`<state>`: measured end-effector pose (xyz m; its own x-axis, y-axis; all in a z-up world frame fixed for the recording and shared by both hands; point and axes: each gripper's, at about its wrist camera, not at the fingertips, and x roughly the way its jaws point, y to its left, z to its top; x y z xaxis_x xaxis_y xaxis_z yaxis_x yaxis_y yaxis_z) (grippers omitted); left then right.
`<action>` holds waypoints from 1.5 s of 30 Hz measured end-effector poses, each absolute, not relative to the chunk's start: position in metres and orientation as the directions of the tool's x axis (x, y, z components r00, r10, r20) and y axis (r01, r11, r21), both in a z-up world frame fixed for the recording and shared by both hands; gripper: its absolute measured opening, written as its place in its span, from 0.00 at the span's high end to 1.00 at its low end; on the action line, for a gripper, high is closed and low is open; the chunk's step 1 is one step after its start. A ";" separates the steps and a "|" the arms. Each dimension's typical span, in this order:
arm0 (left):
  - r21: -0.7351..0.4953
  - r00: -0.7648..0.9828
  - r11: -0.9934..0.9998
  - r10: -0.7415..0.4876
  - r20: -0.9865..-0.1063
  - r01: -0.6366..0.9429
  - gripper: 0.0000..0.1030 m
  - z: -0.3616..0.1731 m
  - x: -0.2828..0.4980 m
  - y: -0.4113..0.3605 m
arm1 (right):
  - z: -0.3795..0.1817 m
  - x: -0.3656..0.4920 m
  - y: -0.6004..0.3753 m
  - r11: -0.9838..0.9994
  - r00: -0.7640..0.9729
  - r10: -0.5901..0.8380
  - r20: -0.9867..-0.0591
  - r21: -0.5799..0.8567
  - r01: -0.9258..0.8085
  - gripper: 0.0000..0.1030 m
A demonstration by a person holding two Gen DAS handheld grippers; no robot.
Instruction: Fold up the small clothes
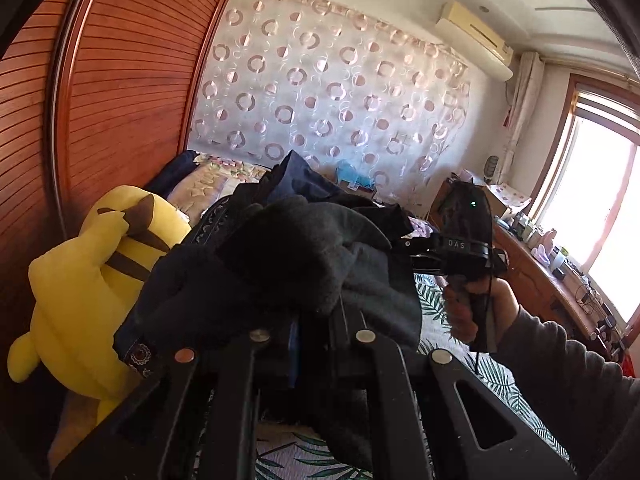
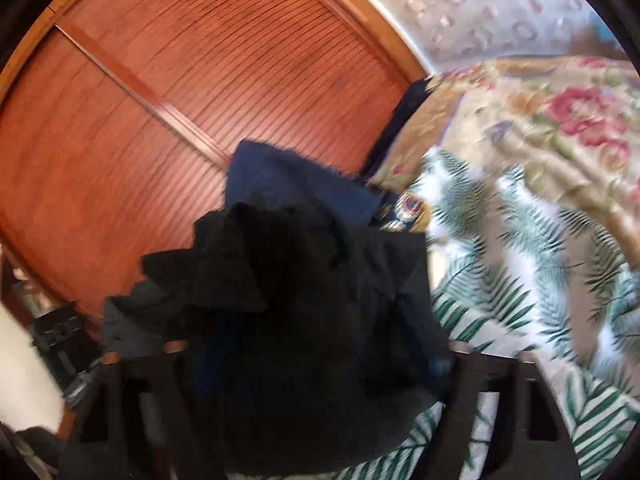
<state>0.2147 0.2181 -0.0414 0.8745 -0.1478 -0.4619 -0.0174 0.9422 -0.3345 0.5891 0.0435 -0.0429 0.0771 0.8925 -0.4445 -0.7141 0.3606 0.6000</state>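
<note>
My left tool [image 1: 308, 320] is clamped on a bunched dark garment [image 1: 280, 264], lifted above the bed [image 1: 452, 344]. My right tool [image 2: 312, 360] is buried in the same cloth; I cannot tell its grip. No fold made; all folding remains.

The left claw [image 1: 304, 320] points slightly downward with its jaws nearly closed, clamped on dark cloth. The right claw [image 2: 304, 360] is carried by the person's right hand [image 1: 476, 304], wrapped round its grip, grey sleeve behind; its jaw state is hidden.
</note>
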 end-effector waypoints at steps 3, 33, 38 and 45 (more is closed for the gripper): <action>-0.332 0.875 0.943 -0.151 -0.459 -0.011 0.89 -0.039 0.214 0.215 | -0.035 0.579 0.045 0.390 0.113 0.867 -0.485 0.521 -0.759 0.78; -0.308 0.860 0.935 -0.008 -0.510 -0.174 0.89 -0.055 0.202 0.235 | 0.067 0.552 0.260 0.655 0.598 0.569 -0.565 -0.130 -0.745 0.69; -0.247 0.864 0.954 0.021 -0.503 -0.167 0.76 -0.051 0.194 0.233 | 0.070 0.556 0.261 0.723 0.649 0.581 -0.491 -0.055 -0.689 0.56; -0.218 0.892 0.959 0.067 -0.448 -0.181 0.32 -0.031 0.176 0.244 | 0.058 0.495 0.219 0.679 0.639 0.619 -0.457 -0.098 -0.727 0.50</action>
<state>0.1763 0.2439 -0.0306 0.8918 0.0669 -0.4475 -0.1812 0.9591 -0.2176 0.4945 0.2188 0.0579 0.6393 0.6187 -0.4566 -0.7274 0.6791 -0.0982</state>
